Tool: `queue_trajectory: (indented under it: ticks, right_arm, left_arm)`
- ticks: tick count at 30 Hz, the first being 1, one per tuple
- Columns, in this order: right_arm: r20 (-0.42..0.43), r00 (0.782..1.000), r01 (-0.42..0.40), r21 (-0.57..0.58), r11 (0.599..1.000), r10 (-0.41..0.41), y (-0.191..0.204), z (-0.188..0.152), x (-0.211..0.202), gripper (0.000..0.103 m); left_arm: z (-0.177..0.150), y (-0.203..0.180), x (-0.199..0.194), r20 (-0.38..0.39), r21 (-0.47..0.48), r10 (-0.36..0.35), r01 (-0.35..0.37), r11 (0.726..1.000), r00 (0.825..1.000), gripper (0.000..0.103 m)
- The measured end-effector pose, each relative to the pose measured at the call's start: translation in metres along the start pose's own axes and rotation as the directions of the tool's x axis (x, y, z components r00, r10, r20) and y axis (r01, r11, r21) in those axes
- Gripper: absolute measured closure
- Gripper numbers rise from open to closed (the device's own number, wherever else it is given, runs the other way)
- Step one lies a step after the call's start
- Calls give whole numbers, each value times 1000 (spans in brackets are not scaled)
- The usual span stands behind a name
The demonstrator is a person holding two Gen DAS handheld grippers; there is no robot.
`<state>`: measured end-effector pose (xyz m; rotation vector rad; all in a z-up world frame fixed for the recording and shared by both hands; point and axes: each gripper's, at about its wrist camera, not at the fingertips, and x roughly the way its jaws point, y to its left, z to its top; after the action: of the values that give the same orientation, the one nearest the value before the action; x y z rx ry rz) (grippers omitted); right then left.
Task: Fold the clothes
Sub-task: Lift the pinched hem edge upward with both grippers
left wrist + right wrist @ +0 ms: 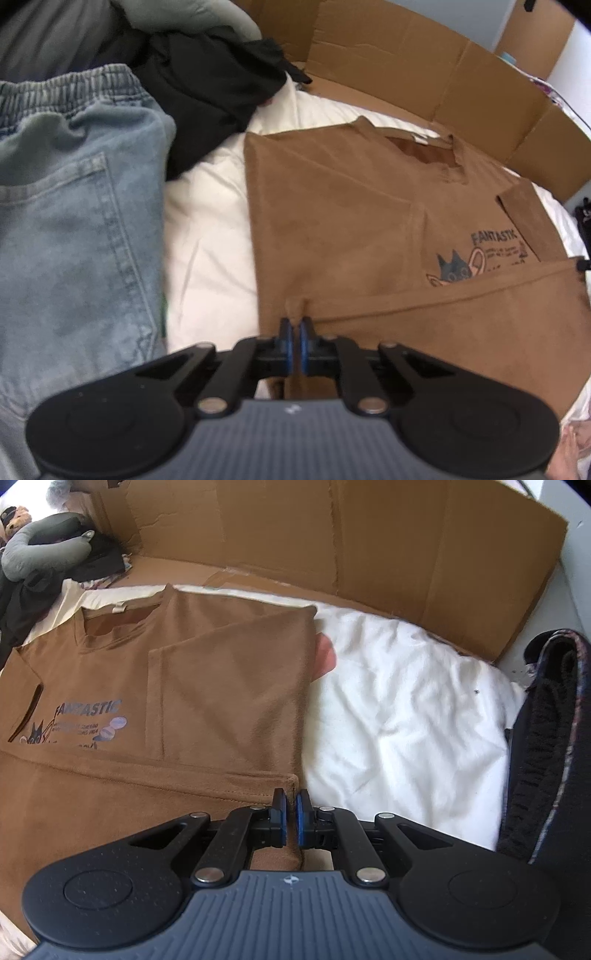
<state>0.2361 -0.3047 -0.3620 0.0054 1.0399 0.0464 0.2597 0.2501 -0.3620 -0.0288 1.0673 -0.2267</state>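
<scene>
A: Start on the left. What's lying there?

B: In the left wrist view, light blue jeans [74,221] fill the nine o'clock side, with a heap of dark clothes [218,107] at eleven o'clock. Neither looks neatly folded; I'd judge they are waiting their turn.

A: And the piece being worked on?

B: The brown T-shirt [351,206] lies flat on the white bedding [207,258], from the centre out to three o'clock, neck toward twelve. Both sleeves are already turned in over the chest, and the bottom hem has been brought partway up, covering the lower part of the printed picture.

A: The left gripper [294,334]?

B: Clenched on the hem's left corner at six o'clock; a small ridge of cloth rises between the blue pads.

A: Further right?

B: In the right wrist view the right gripper [290,806] sits at six o'clock, pinching the hem's right corner of the T-shirt [229,686]. Cardboard [369,542] stands at twelve o'clock and a dark garment [546,738] at three.

A: So what's left?

B: Probably carrying the hem up toward the collar to finish this shirt, then the jeans and the dark heap.
</scene>
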Motion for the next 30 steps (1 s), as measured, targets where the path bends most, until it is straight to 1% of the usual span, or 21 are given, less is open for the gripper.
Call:
queue_trajectory:
  ticks: [2,7,12,24,30]
  right_arm:
    - [13,1000,12,1,1000,-12,1,4,-10,100]
    - [40,999,32,-29,999,-31,7,15,-36,100]
    - [79,996,47,-23,999,-45,6,28,-58,100]
    - [185,980,74,-24,997,-68,15,80,-104,100]
    - [202,976,89,-30,996,-81,15,102,-114,100]
  left_arm:
    - [3,1,-8,5,-12,5,-5,1000,1000,99]
    - [11,-2,-32,32,-4,15,-15,1000,999,99]
    - [23,-1,-53,76,-15,26,-25,1000,997,99]
    - [75,-10,-96,174,5,51,-53,999,983,99]
    - [96,-13,-102,199,13,62,-66,998,978,99]
